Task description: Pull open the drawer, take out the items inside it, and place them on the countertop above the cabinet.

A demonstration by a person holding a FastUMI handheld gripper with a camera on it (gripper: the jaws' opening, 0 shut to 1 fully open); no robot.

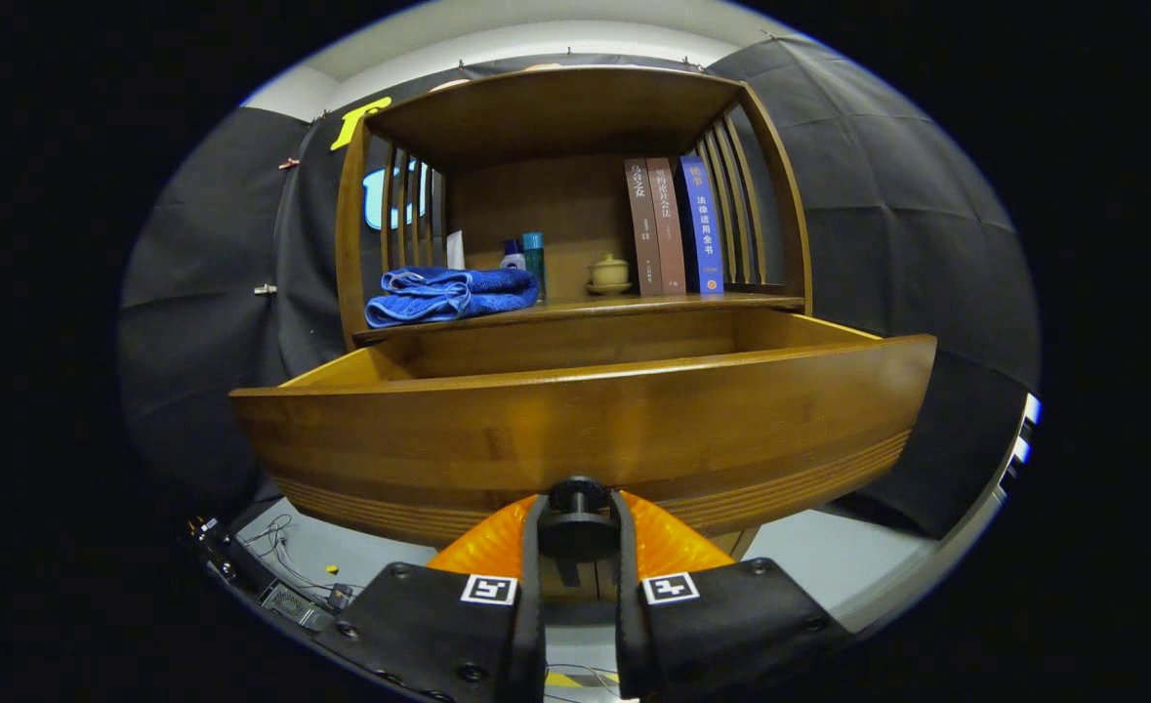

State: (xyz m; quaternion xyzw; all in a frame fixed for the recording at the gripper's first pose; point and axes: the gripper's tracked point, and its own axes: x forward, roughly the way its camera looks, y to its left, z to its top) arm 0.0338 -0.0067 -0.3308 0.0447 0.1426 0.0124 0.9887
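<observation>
Two fingers of your gripper [577, 517] sit clenched on the drawer knob [576, 496], one pressing each side of it, low on the middle of the drawer front [585, 430]. The drawer stands pulled well out from the cabinet [775, 195], its front board close to the camera. You cannot tell what lies inside; the front hides the drawer floor and only the upper inner walls show.

Left to right along the countertop [634, 306] above the drawer: a folded blue towel [448, 293] lies at the left end, near the slatted side. Just behind its right edge stand a small white-capped bottle [512, 256] and a taller teal bottle [533, 256], side by side. A white card or paper [455, 250] leans behind the towel. Further right sits a pale lidded cup on a saucer [609, 273], apart from the bottles. At the right end three books [675, 227] stand upright, touching one another, two brown and one blue, the blue one next to the right-hand slats.

Below the drawer, off to the left on the floor, cables and a small box [287, 600] lie loose.
</observation>
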